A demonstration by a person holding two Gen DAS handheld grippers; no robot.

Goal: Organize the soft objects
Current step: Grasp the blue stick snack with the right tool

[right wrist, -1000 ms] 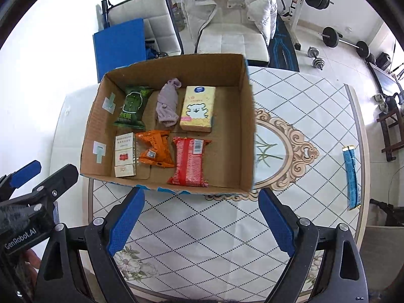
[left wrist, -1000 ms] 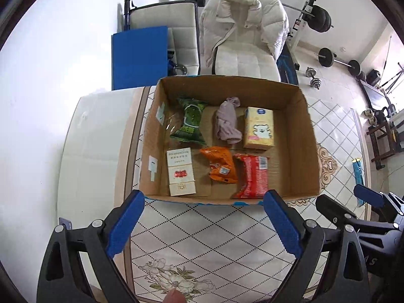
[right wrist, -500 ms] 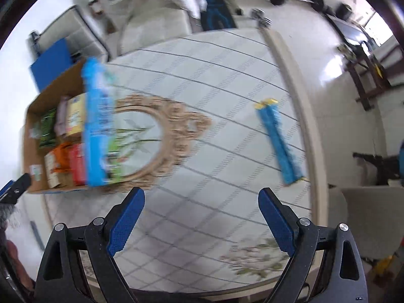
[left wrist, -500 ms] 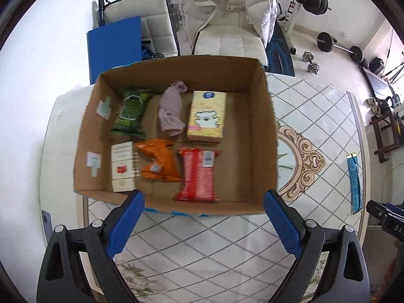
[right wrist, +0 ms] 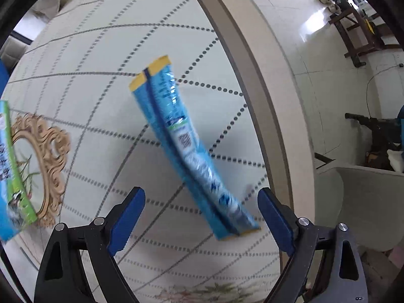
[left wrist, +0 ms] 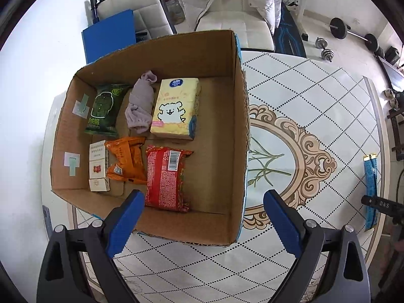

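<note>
- Mostly done: six soft items already lying in the cardboard box [left wrist: 237,116] at the worktop [left wrist: 315,96] left side.
- Only the blue packet [right wrist: 188,149] left, flat near the worktop's right edge.
- Right hand-held gripper [right wrist: 201,214] straddling its near end, jaws closing, not pinching yet.
- Left hand-held gripper [left wrist: 204,218] spread wide, empty, over the box's near wall.

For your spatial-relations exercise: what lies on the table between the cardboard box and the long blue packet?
Left wrist view: only bare table with its gold medallion, between cardboard box and blue packet.

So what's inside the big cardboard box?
Inside the cardboard box: green packet, rolled grey cloth, yellow tissue pack, white carton, orange packet, red packet. Anything underneath them is hidden.
</note>
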